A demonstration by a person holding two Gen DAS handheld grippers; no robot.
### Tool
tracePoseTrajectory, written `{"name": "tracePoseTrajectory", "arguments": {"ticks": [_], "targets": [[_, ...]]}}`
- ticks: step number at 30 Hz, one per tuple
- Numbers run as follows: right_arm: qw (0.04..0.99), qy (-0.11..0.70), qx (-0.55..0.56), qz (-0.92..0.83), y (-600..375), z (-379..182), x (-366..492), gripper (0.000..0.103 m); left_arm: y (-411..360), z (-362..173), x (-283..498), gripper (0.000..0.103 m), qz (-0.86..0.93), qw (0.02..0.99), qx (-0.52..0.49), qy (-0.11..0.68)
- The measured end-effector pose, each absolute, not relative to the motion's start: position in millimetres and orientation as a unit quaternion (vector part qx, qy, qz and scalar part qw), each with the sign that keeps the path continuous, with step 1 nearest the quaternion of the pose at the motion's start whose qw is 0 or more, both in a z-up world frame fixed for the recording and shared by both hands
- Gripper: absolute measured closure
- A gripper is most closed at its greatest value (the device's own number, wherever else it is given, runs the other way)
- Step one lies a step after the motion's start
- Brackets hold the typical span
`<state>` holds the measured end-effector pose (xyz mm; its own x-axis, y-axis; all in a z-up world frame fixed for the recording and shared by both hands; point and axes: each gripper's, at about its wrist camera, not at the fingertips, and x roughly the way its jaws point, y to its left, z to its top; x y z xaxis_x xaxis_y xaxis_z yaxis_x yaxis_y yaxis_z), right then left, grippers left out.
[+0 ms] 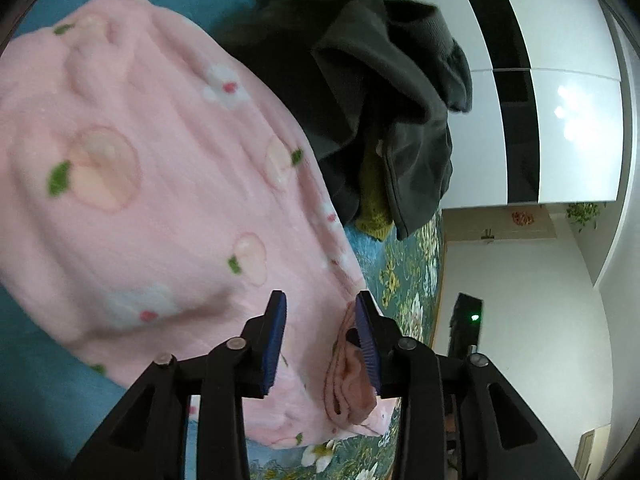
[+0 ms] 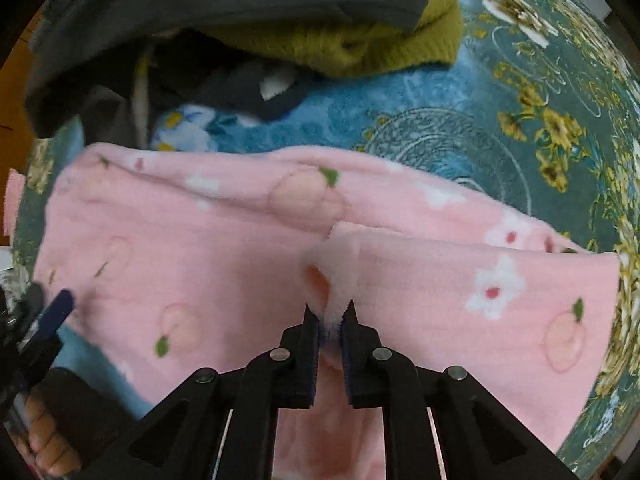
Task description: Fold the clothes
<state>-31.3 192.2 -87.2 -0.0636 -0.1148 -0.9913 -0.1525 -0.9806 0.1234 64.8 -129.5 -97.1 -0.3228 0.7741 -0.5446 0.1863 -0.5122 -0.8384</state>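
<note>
A soft pink fleece garment printed with peaches and white flowers lies spread across a bed covered by a teal blanket with a yellow and white flower pattern. It fills the middle of both views and is the piece being folded.

In the right wrist view, the right tool sits at 6 o'clock with its two black fingers pressed close together, pinching a raised ridge of the pink fleece. The cloth peaks up between the blue pads, and a folded flap runs away towards 3 o'clock. This grip likely serves to lift or carry an edge across for a fold.

In the left wrist view, the left tool sits at 6 o'clock with its fingers spread apart. The pink fleece lies between and under them, and a bunched edge of the cloth rests against the pad on the right side. It grips nothing; it looks ready either to pin the cloth down or to take a second hold.

Beyond the pink garment, towards 12 o'clock, a crumpled dark grey sweatshirt lies heaped over an olive-green knitted jumper, probably waiting their turn. At 8 o'clock in the right wrist view, the left tool's blue pad shows at the frame edge.
</note>
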Motion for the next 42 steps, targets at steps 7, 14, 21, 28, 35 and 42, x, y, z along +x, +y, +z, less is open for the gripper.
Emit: {"name": "tracePoseTrajectory", "arguments": {"ticks": [7, 14, 21, 28, 35, 42], "targets": [[-0.036, 0.203, -0.624, 0.754, 209.8, -55.4, -15.7, 0.039, -166.8, -81.3, 68.8, 0.064, 0.69, 0.213, -0.497, -0.482], [-0.028, 0.218, -0.571, 0.791, 228.0, -21.5, 21.7, 0.037, -273.2, -58.0, 78.6, 0.05, 0.721, 0.089, -0.443, -0.525], [-0.044, 0.258, -0.579, 0.772, 218.7, -41.7, 35.8, 0.037, -302.7, -117.0, 75.7, 0.045, 0.634, -0.041, -0.53, -0.561], [-0.063, 0.254, -0.577, 0.774, 205.7, -42.2, 29.2, 0.037, -296.5, -152.9, 52.9, 0.038, 0.59, -0.077, -0.57, -0.567], [-0.055, 0.269, -0.584, 0.764, 210.5, -52.9, 28.9, 0.037, -288.3, -172.9, 49.2, 0.038, 0.57, -0.066, -0.541, -0.615], [-0.055, 0.277, -0.587, 0.758, 212.0, -54.8, 32.0, 0.036, -285.4, -168.5, 45.8, 0.076, 0.589, -0.05, -0.515, -0.621]]}}
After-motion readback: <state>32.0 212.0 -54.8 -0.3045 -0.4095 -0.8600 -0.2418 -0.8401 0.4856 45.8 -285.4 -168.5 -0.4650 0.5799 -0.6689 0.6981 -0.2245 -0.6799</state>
